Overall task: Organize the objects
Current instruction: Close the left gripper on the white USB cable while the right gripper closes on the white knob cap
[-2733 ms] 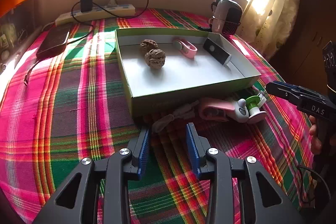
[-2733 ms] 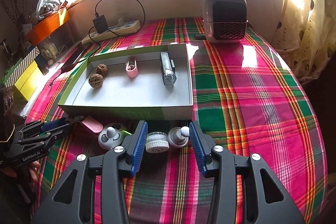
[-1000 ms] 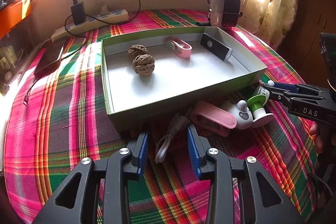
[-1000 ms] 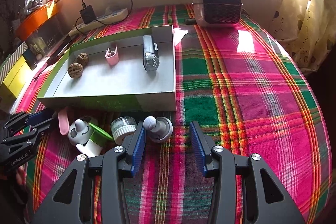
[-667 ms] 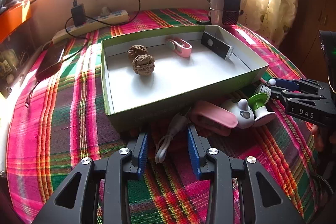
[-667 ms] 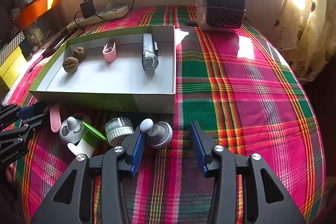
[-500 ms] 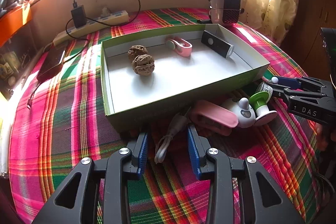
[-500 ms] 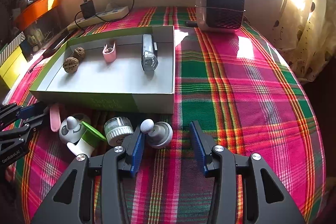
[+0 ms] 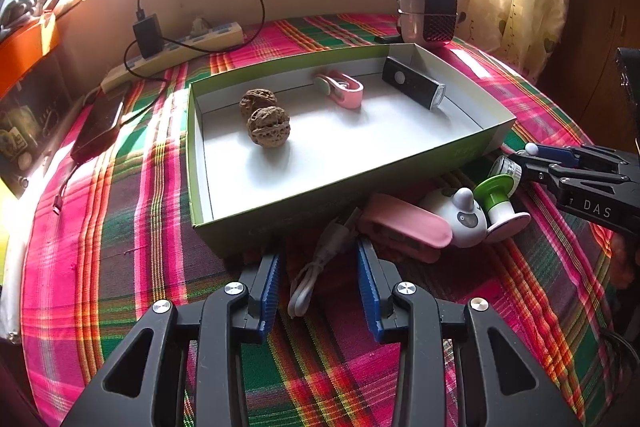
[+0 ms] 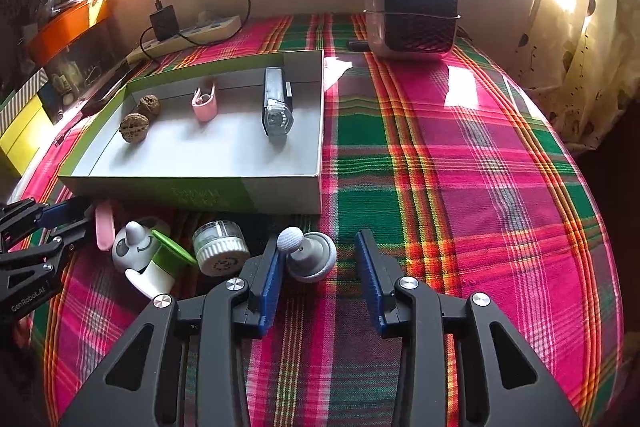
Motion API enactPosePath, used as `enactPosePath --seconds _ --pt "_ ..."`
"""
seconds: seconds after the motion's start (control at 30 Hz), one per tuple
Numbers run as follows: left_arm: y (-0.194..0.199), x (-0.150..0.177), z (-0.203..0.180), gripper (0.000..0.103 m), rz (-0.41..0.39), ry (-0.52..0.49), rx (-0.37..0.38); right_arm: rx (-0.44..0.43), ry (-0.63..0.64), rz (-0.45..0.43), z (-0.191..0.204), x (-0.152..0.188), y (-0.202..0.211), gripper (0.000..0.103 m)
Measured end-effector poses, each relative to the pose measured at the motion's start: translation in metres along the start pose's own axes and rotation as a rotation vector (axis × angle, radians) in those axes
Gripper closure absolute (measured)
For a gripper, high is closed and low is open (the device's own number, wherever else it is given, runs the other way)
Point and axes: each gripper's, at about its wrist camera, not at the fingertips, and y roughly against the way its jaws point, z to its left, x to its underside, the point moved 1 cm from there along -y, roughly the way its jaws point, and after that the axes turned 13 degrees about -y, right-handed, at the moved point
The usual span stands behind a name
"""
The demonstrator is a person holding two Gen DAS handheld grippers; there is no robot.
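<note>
The green box (image 9: 344, 183) holds 2 walnuts (image 9: 268, 127), a pink clip (image 9: 340, 91) and a black light (image 9: 412, 87). The left gripper (image 9: 318, 267) is wide open around a white cable (image 9: 320, 259), not touching it. The right gripper (image 10: 318, 259) is wide open too, and a gray knob (image 10: 308, 255) sits between its fingers, touching the left one.

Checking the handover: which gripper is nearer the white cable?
Left. The left gripper is open around the white cable, its fingers either side. The right gripper sits past the pink case, framing the grey knob.
</note>
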Motion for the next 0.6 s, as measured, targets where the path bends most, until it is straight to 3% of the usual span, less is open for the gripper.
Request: enactPosePath --seconds 0.17,0.6 --pt "0.0003 0.0000 -0.0008 0.072 0.000 0.005 -0.003 0.002 0.000 -0.002 -0.0019 0.0007 0.0011 0.070" --pt "0.0022 0.0012 -0.0047 0.089 -0.003 -0.001 0.000 0.003 0.003 -0.002 -0.0025 0.0026 0.0030 0.076"
